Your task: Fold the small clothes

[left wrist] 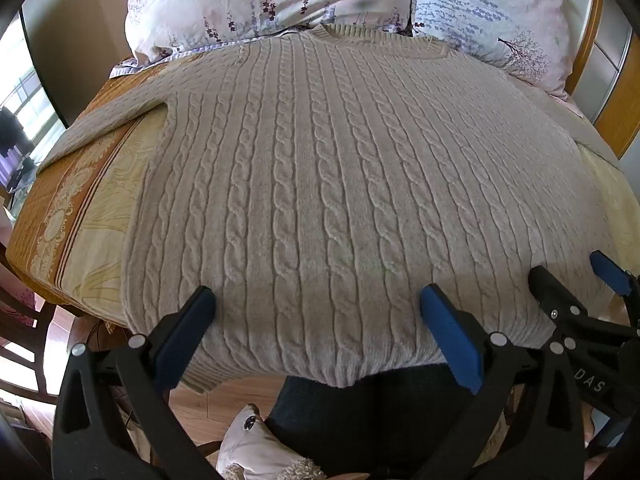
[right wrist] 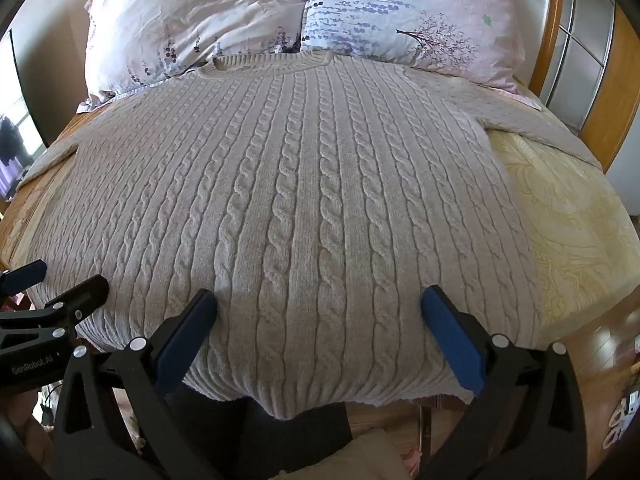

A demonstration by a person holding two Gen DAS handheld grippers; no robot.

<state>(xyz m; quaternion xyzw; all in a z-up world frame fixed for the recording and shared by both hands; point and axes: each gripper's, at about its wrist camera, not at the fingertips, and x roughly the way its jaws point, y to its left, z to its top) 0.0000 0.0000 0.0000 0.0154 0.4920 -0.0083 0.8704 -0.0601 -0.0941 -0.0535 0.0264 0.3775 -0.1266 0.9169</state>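
Your left gripper (left wrist: 318,308) was black | blue pads (left wrist: 452,336) | silver screws | right gripper (right wrist: 319,308) matched | "GenRobot.AI" lettering.

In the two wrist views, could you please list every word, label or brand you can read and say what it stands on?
"DAS" – white letters on the black body of the right claw, seen in the left wrist view; the marking may run on out of sight.
"GenRobot.AI" – white letters on the black body of the left claw, seen in the right wrist view.
The sweater and pillows show no readable text.
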